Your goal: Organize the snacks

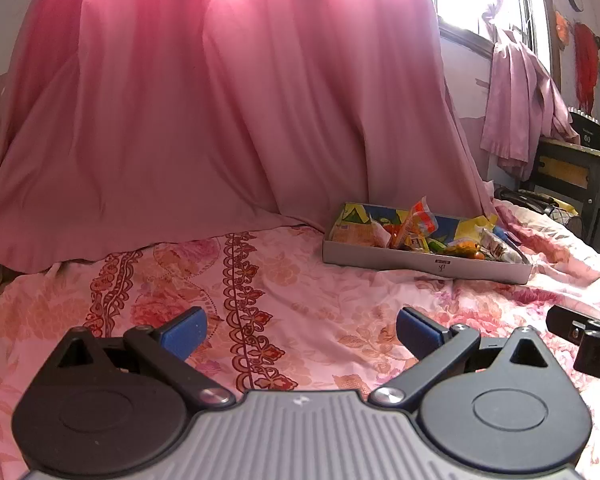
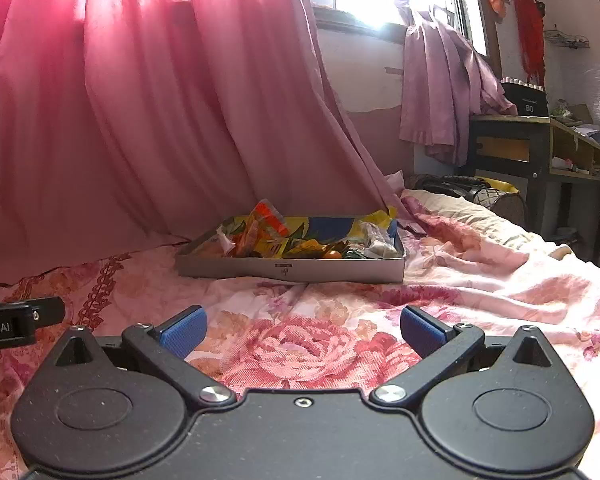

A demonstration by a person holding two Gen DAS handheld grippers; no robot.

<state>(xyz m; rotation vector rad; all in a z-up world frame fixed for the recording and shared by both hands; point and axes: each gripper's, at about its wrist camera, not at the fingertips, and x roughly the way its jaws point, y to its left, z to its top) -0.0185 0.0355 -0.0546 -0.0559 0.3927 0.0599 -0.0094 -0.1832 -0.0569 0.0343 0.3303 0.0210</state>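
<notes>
A shallow grey cardboard box (image 1: 420, 259) lies on the floral bedsheet, filled with several snack packets (image 1: 420, 226) in orange, yellow and green wrappers. It also shows in the right wrist view (image 2: 292, 270), straight ahead, with the snack packets (image 2: 276, 236) heaped inside. My left gripper (image 1: 302, 330) is open and empty, low over the sheet, with the box ahead to its right. My right gripper (image 2: 302, 330) is open and empty, short of the box. The right gripper's body shows at the edge of the left wrist view (image 1: 588, 336).
A pink curtain (image 1: 220, 100) hangs down onto the bed behind the box. A dark wooden desk (image 2: 540, 148) stands at the far right beside the bed. A black bag (image 2: 460, 184) lies at the bed's far end. The sheet (image 2: 480, 280) is rumpled right of the box.
</notes>
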